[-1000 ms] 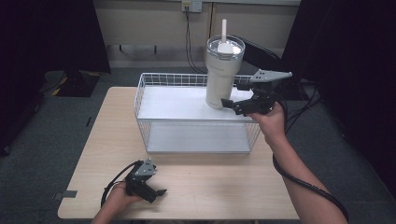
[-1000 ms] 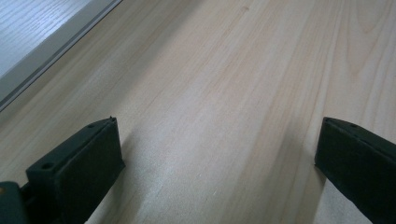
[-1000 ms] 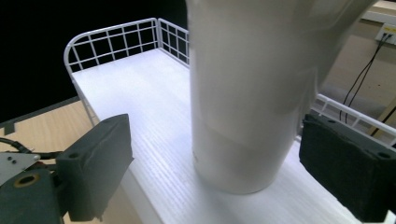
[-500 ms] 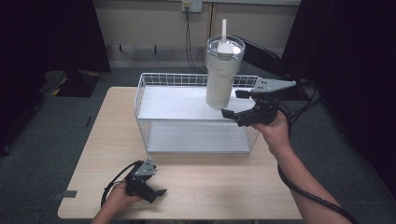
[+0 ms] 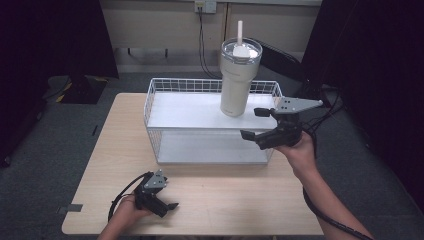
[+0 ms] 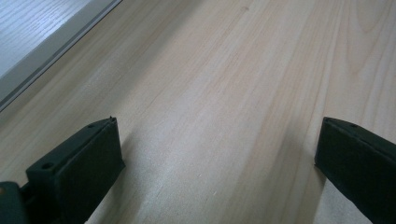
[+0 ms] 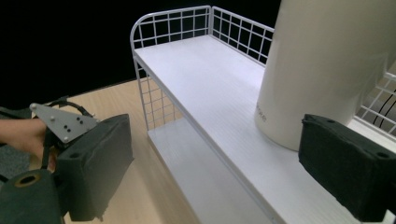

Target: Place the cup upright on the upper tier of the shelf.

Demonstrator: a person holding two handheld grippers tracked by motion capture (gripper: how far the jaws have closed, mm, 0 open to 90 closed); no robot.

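Observation:
A cream tumbler point(image 5: 237, 80) with a clear lid and a straw stands upright on the right end of the top shelf of a white wire rack point(image 5: 200, 114). My right gripper point(image 5: 251, 123) hovers open just in front and to the right of it, not touching. In the right gripper view the tumbler point(image 7: 327, 60) rises beyond the right pad, and nothing lies between the jaws of the right gripper point(image 7: 215, 158). My left gripper point(image 5: 167, 204) rests open on the wooden table near its front edge. Between the jaws of the left gripper point(image 6: 218, 135) is bare wood.
The rack's lower shelf point(image 5: 210, 147) holds nothing. Its wire rim point(image 7: 173, 21) runs round the top shelf. The wooden table point(image 5: 110, 145) has free room to the left of and in front of the rack. A wall with cables lies behind.
My right gripper has drawn back from the tumbler toward the front right, with its jaws apart. The tumbler stays on the top shelf. The left gripper has not moved.

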